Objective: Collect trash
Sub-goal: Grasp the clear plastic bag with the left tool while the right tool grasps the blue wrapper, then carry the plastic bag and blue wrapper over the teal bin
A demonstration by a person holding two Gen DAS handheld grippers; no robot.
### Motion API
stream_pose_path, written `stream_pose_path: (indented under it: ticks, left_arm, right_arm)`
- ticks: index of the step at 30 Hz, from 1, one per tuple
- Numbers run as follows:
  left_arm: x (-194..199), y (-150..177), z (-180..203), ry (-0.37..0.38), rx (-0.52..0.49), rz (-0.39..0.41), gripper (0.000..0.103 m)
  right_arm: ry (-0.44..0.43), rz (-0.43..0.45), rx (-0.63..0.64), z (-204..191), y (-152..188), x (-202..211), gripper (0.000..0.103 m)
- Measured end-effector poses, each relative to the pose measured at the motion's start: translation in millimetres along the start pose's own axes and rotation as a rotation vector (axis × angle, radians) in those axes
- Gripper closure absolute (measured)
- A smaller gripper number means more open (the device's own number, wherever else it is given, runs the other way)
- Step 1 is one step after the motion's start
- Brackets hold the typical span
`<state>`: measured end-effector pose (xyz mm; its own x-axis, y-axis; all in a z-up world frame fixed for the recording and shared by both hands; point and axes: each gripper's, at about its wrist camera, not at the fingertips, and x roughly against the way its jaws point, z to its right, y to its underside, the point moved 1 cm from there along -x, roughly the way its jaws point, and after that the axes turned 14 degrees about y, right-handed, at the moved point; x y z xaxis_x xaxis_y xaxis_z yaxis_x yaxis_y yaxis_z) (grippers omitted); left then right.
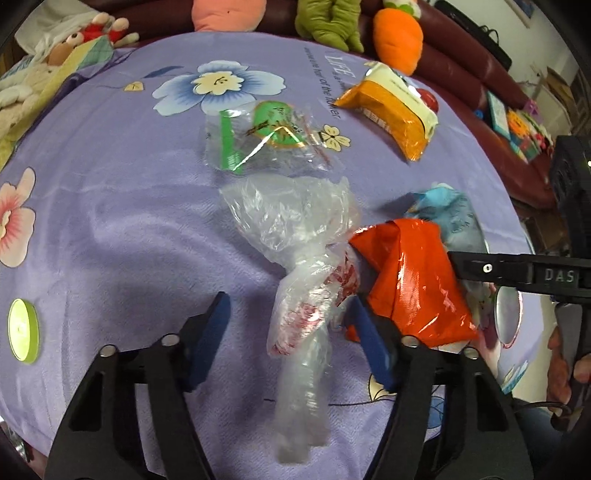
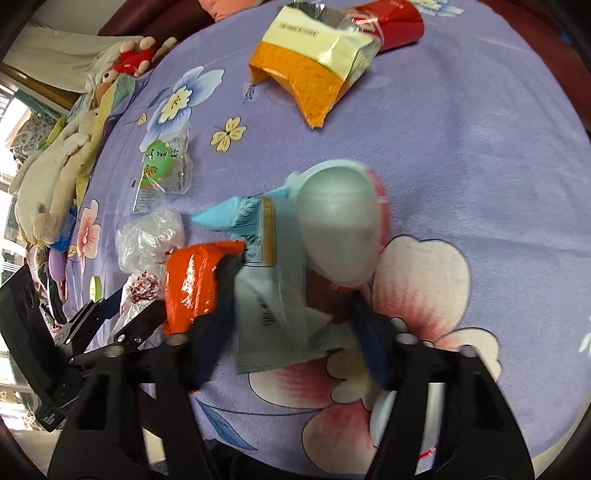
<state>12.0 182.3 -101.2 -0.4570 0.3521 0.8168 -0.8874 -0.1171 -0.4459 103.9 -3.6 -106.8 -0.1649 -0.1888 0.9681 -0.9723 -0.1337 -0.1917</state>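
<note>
Nearest my left cam: clear bag (image 1: 306,295), crumpled, twisted tail running down between the left gripper (image 1: 288,328) pads. Right pad (image 1: 365,343) looks to be touching the bag's edge, left pad (image 1: 210,332) stands clear of it. So the jaws are half-wide around the bag and I see no pinch.

Just right of it, touching: orange wrapper (image 1: 413,280). The right gripper's finger (image 1: 517,275) crosses in from the right edge over that wrapper.

On my right cam: right gripper (image 2: 291,325) straddles a pale blue packet (image 2: 273,314). Picture is blurred here; left pad (image 2: 218,317) sits against the packet's edge and next to the orange wrapper, right pad (image 2: 369,343) is close on the other side. Can't tell if it's actually clamped. Jaws mid-width.

Beyond the packet, touching it: silvery foil pouch (image 2: 340,229), puffed up.

Further out: flat clear wrapper with green label (image 1: 269,140). Past that, yellow-orange bag (image 1: 391,110), and a red wrapper (image 2: 391,22) tucked behind it.

All of it lies on a purple flowered cloth (image 1: 110,221). Green lid (image 1: 22,328) far left on the cloth, apart from the rest. Plush toys (image 1: 397,37) line the far edge on a dark red sofa (image 1: 480,74).
</note>
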Motion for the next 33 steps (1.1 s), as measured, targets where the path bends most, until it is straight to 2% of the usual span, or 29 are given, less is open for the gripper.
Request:
stream_pose_path:
  ticks: [1,2,3,5,7,12,20,26,33]
  left_arm:
    - [-1.5,-0.4,2.4,-0.002,-0.008,-0.002,0.049]
    - [-3.1,-1.0,5.4,0.000,-0.013,-0.002,0.061]
    - [-4.8,-2.0,8.0,0.004,-0.015,-0.005,0.069]
    - [-8.1,-5.8,11.3,0.010,-0.008,0.000,0.073]
    - [-11.6,-14.1,13.2,0.032,0.007,0.015,0.075]
    - [-17.9,-34.6,14.9,0.073,0.043,0.038,0.077]
    - [7.4,-51.7,25.8,0.101,0.053,0.109,0.077]
    - [14.9,-60.8,59.2,0.148,0.011,0.116,0.077]
    - [1.5,-66.3,119.2,0.194,-0.080,0.083,0.077]
  right_arm:
    - [0.003,0.007,0.004,-0.5,-0.1,-0.2,0.054]
    - [0.002,0.020,0.008,-0.7,-1.0,0.9,0.055]
    - [0.000,0.029,0.009,0.2,-2.4,2.5,0.056]
    - [-0.010,0.047,0.001,3.6,-6.6,7.4,0.062]
    - [-0.027,0.058,-0.005,7.6,-11.1,12.7,0.062]
    - [-0.068,0.118,0.000,9.8,-19.1,39.1,0.063]
    - [-0.076,0.209,-0.019,27.9,-26.0,72.3,0.063]
    - [-0.072,0.244,-0.082,60.5,-24.4,86.1,0.063]
    - [-0.066,0.292,-0.180,117.3,-11.6,104.9,0.063]
